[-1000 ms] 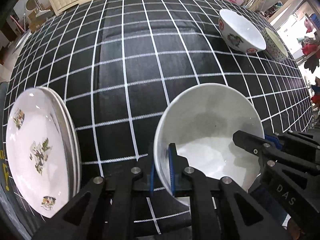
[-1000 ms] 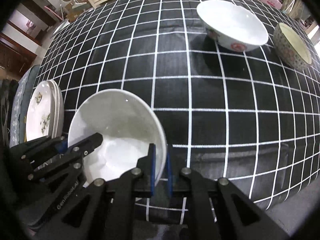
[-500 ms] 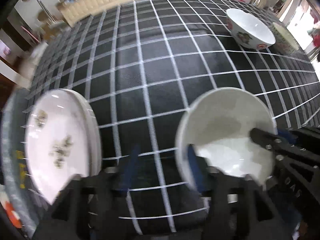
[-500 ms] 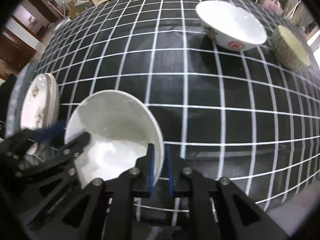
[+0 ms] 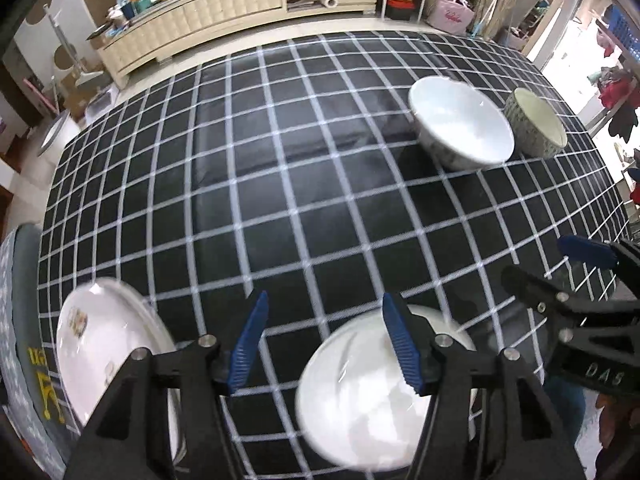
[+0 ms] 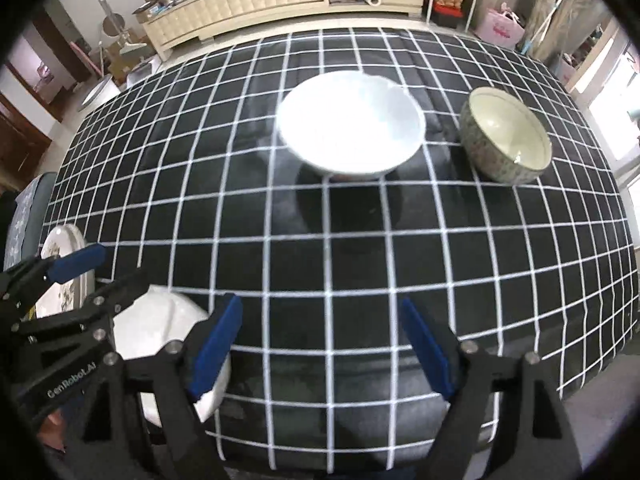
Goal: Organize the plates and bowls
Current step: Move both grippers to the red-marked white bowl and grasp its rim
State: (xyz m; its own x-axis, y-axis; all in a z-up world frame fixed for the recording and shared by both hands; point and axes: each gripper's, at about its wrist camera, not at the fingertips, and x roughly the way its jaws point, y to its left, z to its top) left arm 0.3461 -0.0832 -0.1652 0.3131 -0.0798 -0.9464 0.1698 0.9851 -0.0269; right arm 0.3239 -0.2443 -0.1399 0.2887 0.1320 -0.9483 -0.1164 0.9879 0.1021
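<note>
The left gripper (image 5: 322, 344) has its jaws spread wide with nothing between them; the plain white ceramic bowl (image 5: 376, 396) sits mouth up on the worktop just under and behind its right jaw, free of both blue pads. The right gripper (image 6: 320, 344) is likewise wide open and empty, that same bowl (image 6: 168, 344) lying just outside its left jaw.

To the left of the left jaws lies a stack of round white plates with small floral prints (image 5: 108, 360), flat at the near edge of the black, white-gridded cloth worktop (image 5: 280, 168). The right view catches only a sliver of that stack (image 6: 60, 276), behind the other gripper's fingers.

Well ahead of the jaws stand a white bowl with a patterned outside (image 6: 350, 128) and, just beside it to the right, a grey speckled bowl with a cream interior (image 6: 506, 136), both upright. The right view looks into both mouths; the left view shows them more from the side.
</note>
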